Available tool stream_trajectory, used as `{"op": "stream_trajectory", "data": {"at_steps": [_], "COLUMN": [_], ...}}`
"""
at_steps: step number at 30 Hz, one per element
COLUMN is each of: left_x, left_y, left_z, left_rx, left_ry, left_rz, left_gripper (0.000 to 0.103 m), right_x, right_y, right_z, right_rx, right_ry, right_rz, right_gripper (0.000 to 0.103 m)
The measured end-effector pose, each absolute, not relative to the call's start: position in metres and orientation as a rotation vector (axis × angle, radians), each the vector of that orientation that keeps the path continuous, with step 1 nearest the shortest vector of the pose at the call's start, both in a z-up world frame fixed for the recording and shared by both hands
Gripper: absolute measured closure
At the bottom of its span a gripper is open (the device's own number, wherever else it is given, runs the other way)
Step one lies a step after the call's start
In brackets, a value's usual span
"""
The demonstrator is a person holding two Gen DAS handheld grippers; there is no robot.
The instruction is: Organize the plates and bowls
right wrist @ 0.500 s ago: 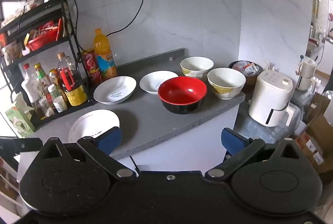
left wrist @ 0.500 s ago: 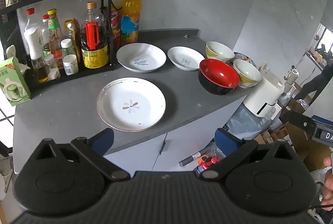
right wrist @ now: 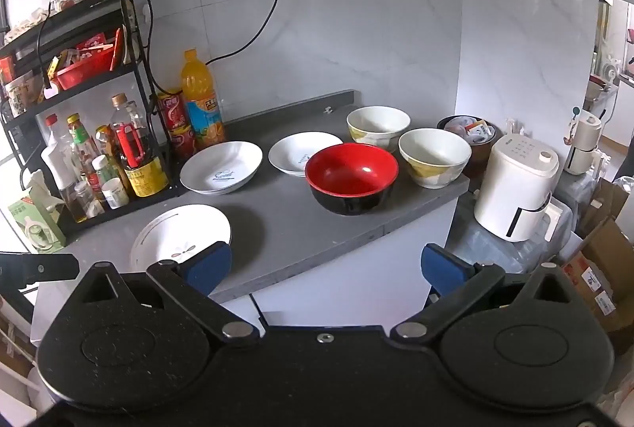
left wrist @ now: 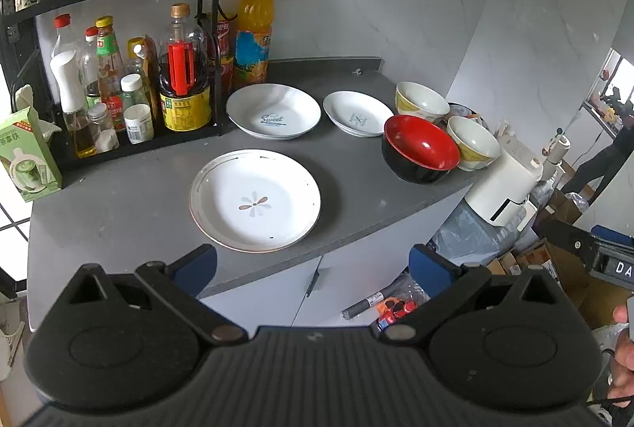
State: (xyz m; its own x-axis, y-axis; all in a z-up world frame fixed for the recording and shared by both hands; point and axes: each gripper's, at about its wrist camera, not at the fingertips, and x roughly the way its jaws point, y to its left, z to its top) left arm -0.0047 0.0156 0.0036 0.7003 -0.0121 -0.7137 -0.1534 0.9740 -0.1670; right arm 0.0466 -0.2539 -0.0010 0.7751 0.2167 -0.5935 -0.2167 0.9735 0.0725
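Left gripper wide open, holding nothing, up in front of the grey counter. Right gripper wide open too, holding nothing. On the counter: flower plate near the front edge, two white dishes behind, red bowl beside two pale bowls.

Seen from the left wrist camera, the flower plate lies at the middle of the bench. At its 12 o'clock sits the lettered plate, with the small plate just to that one's 3 o'clock. At the flower plate's 2 o'clock stands the large bowl, touching two smaller bowls behind it. The bottle rack stands at 10 o'clock, the juice bottle behind the lettered plate.
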Motion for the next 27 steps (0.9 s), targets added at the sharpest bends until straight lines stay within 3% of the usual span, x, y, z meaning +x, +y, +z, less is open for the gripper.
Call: {"op": "stream_trajectory", "data": {"at_steps": [27], "left_x": [-0.010], "left_y": [0.015], "left_z": [0.009], "left_rx": [-0.246], "left_ry": [0.793], "left_rz": [0.077], "left_gripper": [0.001], "right_x": [0.039], "right_y": [-0.261], "right_z": [-0.002], "right_rx": [-0.013], "right_ry": [0.681], "right_rz": [0.213], "right_gripper": [0.000]}}
